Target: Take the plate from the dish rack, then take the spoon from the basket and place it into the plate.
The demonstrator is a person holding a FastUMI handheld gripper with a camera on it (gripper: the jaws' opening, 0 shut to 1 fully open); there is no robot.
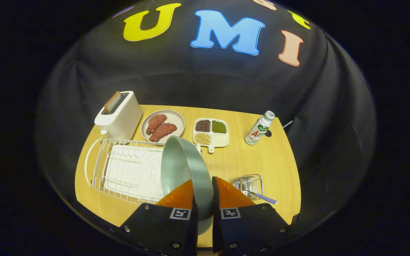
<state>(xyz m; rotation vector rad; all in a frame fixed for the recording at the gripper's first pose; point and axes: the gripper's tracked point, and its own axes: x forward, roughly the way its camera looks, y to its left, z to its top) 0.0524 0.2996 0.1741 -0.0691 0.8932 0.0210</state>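
A pale grey-green plate (180,167) stands on edge between my fingers, lifted above the table. My gripper (202,183) is shut on its rim, one finger on each face. Left of and below the plate lies the white wire dish rack (130,169) with nothing in its slots. Just right of my fingers sits a small wire basket (250,183). A spoon (262,196) with a blue checked handle rests in it, the handle sticking out toward the right.
At the back of the wooden table (272,160) stand a white toaster (119,115), a plate with meat pieces (163,126), a divided tray of beans (211,132) and a bottle (259,128).
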